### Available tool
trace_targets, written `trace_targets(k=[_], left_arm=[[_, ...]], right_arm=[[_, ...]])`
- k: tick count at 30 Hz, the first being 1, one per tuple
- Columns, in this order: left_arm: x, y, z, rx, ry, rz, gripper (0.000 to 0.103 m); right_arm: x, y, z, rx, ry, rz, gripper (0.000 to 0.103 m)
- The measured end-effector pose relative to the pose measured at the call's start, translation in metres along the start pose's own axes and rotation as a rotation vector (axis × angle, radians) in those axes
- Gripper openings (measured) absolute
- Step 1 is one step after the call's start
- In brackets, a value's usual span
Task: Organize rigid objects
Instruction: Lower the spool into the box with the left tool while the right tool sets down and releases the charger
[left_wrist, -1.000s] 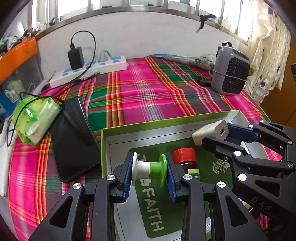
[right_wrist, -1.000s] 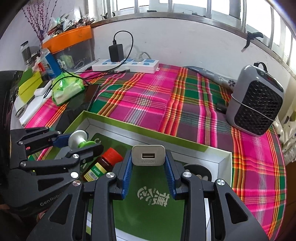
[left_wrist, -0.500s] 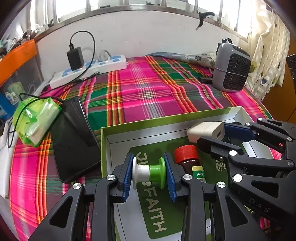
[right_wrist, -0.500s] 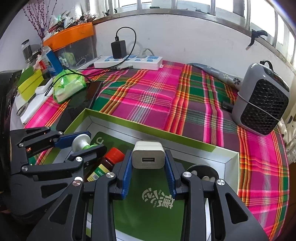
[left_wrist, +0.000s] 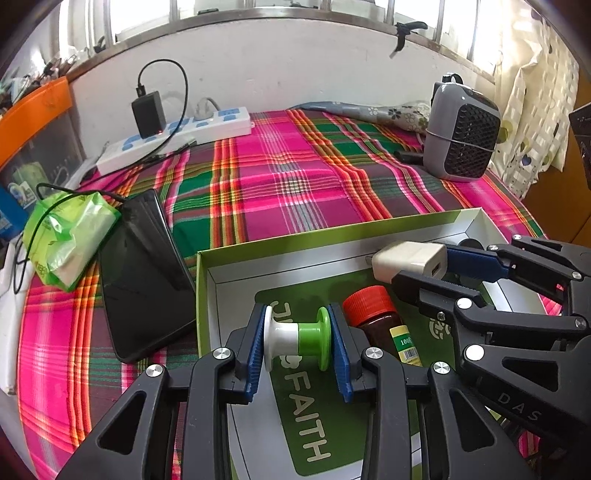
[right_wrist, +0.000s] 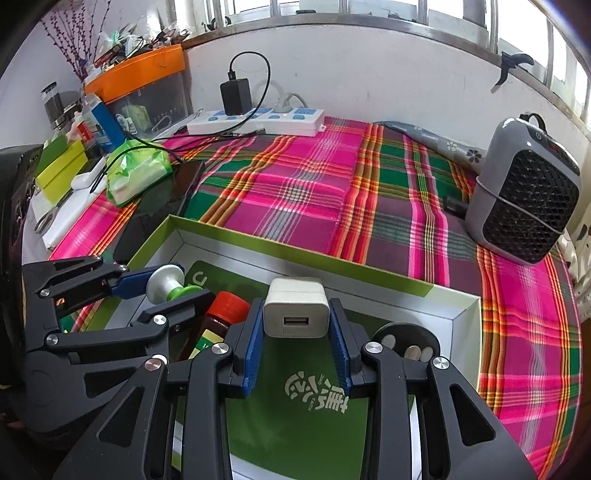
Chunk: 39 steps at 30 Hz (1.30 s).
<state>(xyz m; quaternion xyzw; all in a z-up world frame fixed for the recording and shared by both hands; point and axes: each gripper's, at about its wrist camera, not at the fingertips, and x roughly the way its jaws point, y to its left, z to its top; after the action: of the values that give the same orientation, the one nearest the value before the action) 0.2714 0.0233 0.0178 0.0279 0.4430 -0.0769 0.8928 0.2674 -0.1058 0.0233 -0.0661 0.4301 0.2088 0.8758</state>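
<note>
L gripper (left_wrist: 297, 345) jaws clamped on spool (left_wrist: 297, 341) by end flanges, above box (left_wrist: 280, 243) near left corner. R gripper (right_wrist: 295, 332) jaws pinching charger (right_wrist: 296, 308) on flat sides, mid-box. Both light, stiff, smooth plastic; may slip. Bottle (left_wrist: 376, 317) lies in box between them.

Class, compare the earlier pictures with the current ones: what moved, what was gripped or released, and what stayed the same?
Nothing was picked up or released. The left gripper still clamps the spool and the right gripper still clamps the USB charger, both over the green box. In its own view the charger sits slightly farther forward, nearer the box's far wall. The red-capped bottle, phone and heater have not moved.
</note>
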Motion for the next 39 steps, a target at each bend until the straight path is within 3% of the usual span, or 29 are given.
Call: trace_targets(k=[20,29,39], left_arm=[[-0.002,0.002,-0.002,-0.015,0.003,-0.017,0.032],[-0.012,-0.001,-0.009,-0.017,-0.005,-0.022,0.039],[-0.027,-0.004,-0.017,-0.018,-0.027,-0.012,0.039]], right_arm=[[0.003,-0.001,-0.004,0.009,0.018,-0.005,0.035],[-0.004,-0.002,-0.008,0.021,0.0,-0.012,0.036],[-0.017,-0.001,-0.016,0.038,-0.016,-0.027,0.041]])
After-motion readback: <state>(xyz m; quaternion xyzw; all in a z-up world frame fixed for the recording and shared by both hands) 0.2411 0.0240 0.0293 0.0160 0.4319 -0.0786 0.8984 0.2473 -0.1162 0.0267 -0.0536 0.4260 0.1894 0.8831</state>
